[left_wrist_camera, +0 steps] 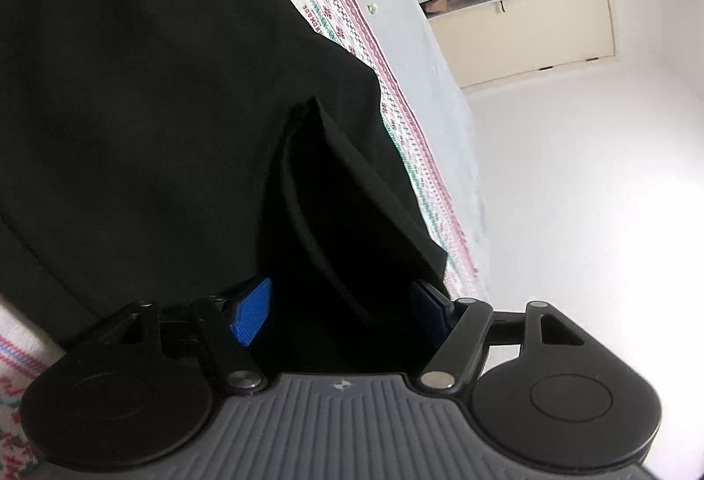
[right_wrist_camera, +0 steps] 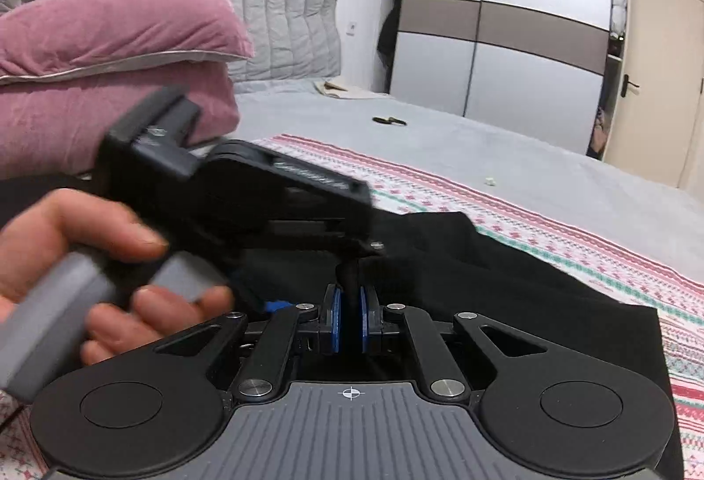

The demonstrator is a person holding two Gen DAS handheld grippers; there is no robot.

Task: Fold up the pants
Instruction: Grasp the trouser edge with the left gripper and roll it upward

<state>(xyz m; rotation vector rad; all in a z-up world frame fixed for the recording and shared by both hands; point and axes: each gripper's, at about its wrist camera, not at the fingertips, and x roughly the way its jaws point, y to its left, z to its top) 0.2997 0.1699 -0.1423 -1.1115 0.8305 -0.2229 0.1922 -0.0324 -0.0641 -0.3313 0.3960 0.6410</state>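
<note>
Black pants (right_wrist_camera: 506, 286) on patterned blanket (right_wrist_camera: 550, 216)

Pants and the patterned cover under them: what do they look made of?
Pants: black woven cloth, matte, probably a cotton or synthetic blend; it drapes in soft creases and bunches between the right gripper pads. Patterned cover: looks like a knitted or printed textile, with pink, green and white bands showing a stitch-like grain.

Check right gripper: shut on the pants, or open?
Shut on the pants. In the right wrist view the right gripper has its blue pads nearly together, with a ridge of black fabric pinched between them.
</note>
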